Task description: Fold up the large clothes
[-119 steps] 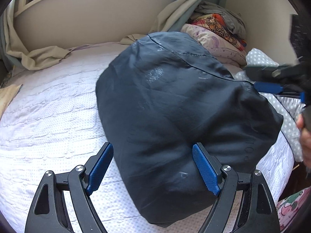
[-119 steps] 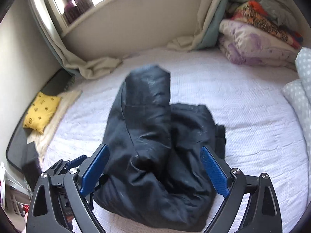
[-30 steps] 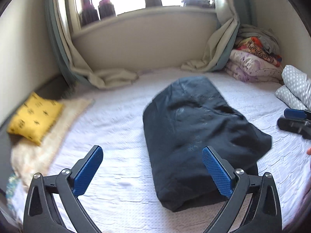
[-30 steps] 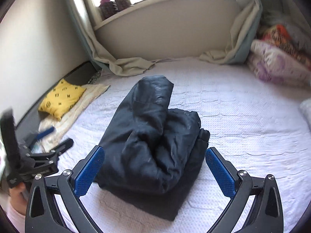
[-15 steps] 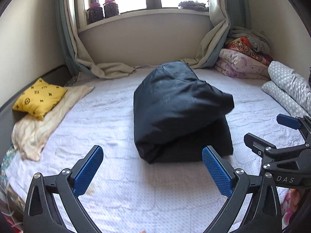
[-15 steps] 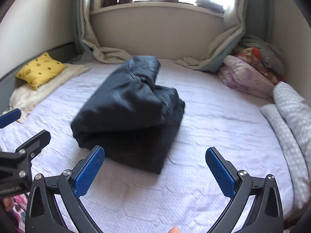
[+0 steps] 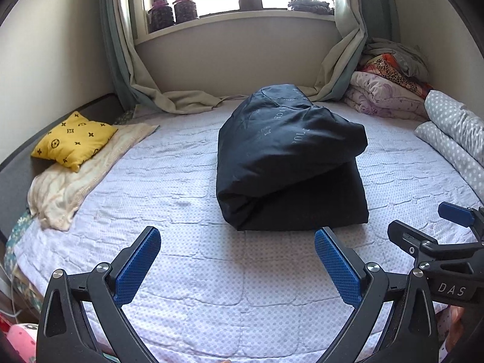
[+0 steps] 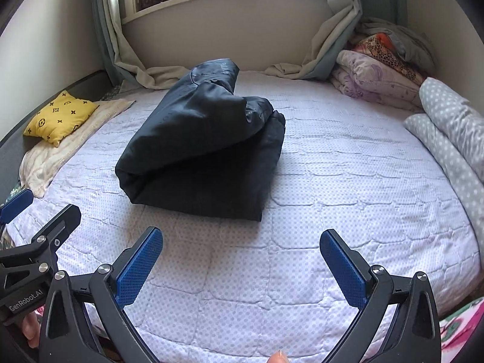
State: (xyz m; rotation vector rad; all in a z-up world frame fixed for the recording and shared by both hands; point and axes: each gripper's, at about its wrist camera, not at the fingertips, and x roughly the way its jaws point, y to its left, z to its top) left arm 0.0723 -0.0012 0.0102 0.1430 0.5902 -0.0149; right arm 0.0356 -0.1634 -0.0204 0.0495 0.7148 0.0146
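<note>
Your left claw (image 7: 237, 261) is spread wide with nothing between its blue pads (image 7: 138, 264), held above the near part of the bed (image 7: 181, 187). Your right claw (image 8: 242, 264) is spread just as wide and grips nothing, also over the near edge of the white quilted bedcover (image 8: 332, 181). Each claw shows in the other's view: the right one at the right margin of the left wrist view, the left one at the left margin of the right wrist view.

Ahead of both claws, well apart from the pads, the dark folded garment (image 7: 287, 163) lies in a thick bundle near the middle of the bed, its upper layer puffed up and doubled over the flatter layer beneath.

To your left, a yellow patterned cushion (image 7: 74, 140) rests on a cream blanket (image 7: 69, 181) at the bed's edge. To your right lie polka-dot pillows (image 7: 453, 139), and behind them a stack of folded bedding (image 7: 384, 90) in the corner. Curtains (image 7: 130, 69) hang at the window and pool on the far end of the bed, and two jars (image 7: 172, 12) stand on the sill.
</note>
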